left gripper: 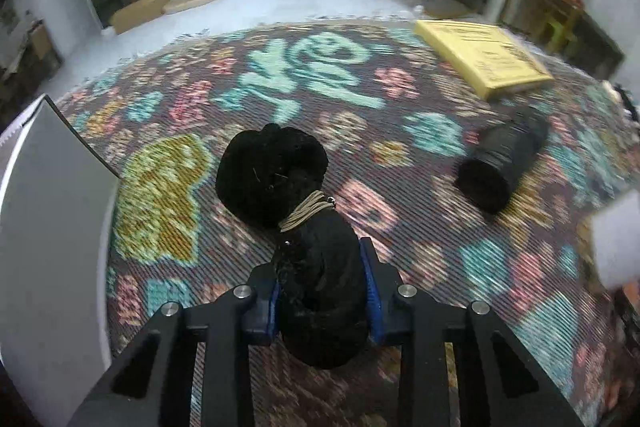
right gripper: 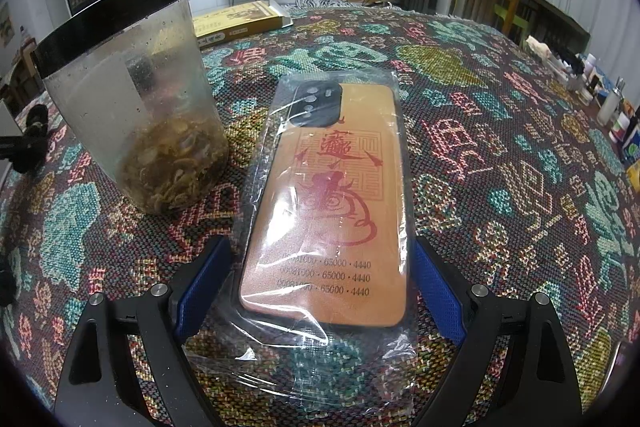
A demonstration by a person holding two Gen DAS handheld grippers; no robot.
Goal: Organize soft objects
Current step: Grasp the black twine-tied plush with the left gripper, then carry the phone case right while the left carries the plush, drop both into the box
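In the left wrist view my left gripper (left gripper: 323, 261) is shut on a black fuzzy bundle (left gripper: 272, 171) tied at the waist with tan cord; its blue pads squeeze the near half, and the far half rests on the patterned tablecloth (left gripper: 304, 75). A second black soft roll (left gripper: 500, 163) lies to the right, apart from it. In the right wrist view my right gripper (right gripper: 320, 247) stands open. An orange phone case in a clear plastic bag (right gripper: 328, 219) lies flat between its blue pads (right gripper: 204, 283), which do not press on it.
A yellow flat box (left gripper: 484, 57) lies at the table's far right. A grey-white panel (left gripper: 52, 227) stands at the left. A clear jar with a black lid (right gripper: 132, 107) stands left of the phone case. Several bottles (right gripper: 612, 115) crowd the right edge.
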